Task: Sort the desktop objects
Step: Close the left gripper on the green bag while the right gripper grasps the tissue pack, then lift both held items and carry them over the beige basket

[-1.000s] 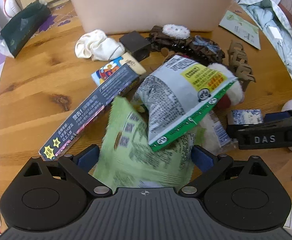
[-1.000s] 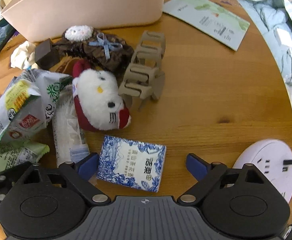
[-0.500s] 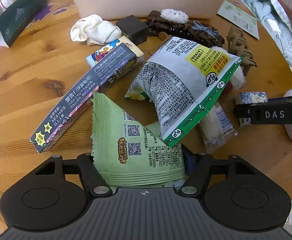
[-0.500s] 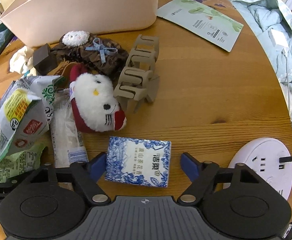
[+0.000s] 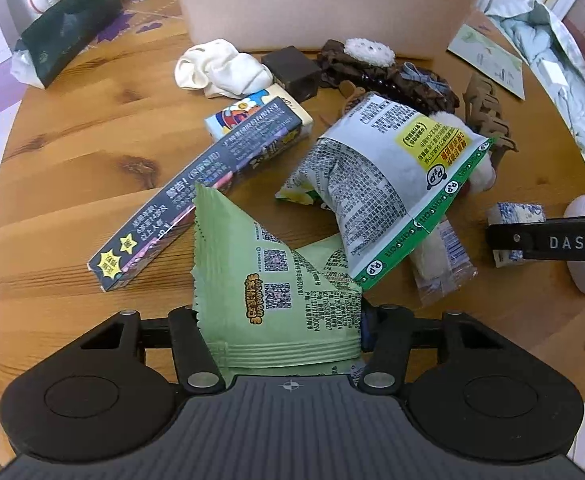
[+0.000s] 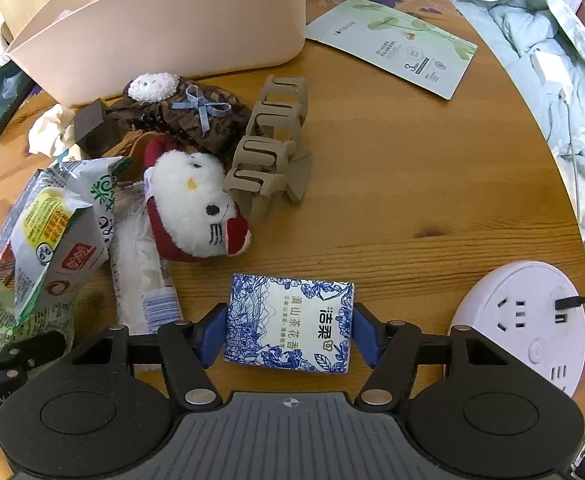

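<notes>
The left gripper [image 5: 280, 332] points steeply down at the round wooden worktop [image 5: 72, 152]. Its jaws are closing, and a light green snack packet [image 5: 268, 280] stands between them. Both fingers touch the sides of the packet near its lower seam, so the gripper is clamped on it. Behind the green packet a grey and green snack bag [image 5: 376, 184] leans over a plastic-wrapped roll [image 5: 440, 260]. To the left a long dark box [image 5: 188, 200] lies slanted, its far end resting against a small tissue pack with a cartoon print [image 5: 252, 112]. Farther back there are a white sock [image 5: 220, 68], a small dark cube [image 5: 292, 70] and a beige bin [image 5: 312, 0].

The right gripper [image 6: 288, 336] also points down, and its jaws are closing too. A blue and white tissue pack [image 6: 292, 320] lies flat on the worktop between them, and the blue pads [image 6: 208, 338] touch its two short sides. Just behind it there is a white plush cat with red clothes [image 6: 196, 208], and beside the cat a beige hair claw [image 6: 268, 148]. A brown hair tie with a blue bow [image 6: 188, 116] lies near the bin. On the right a white round power socket [image 6: 528, 320] stands near the worktop edge, and a face mask sachet [image 6: 396, 44] lies at the far side.
</notes>
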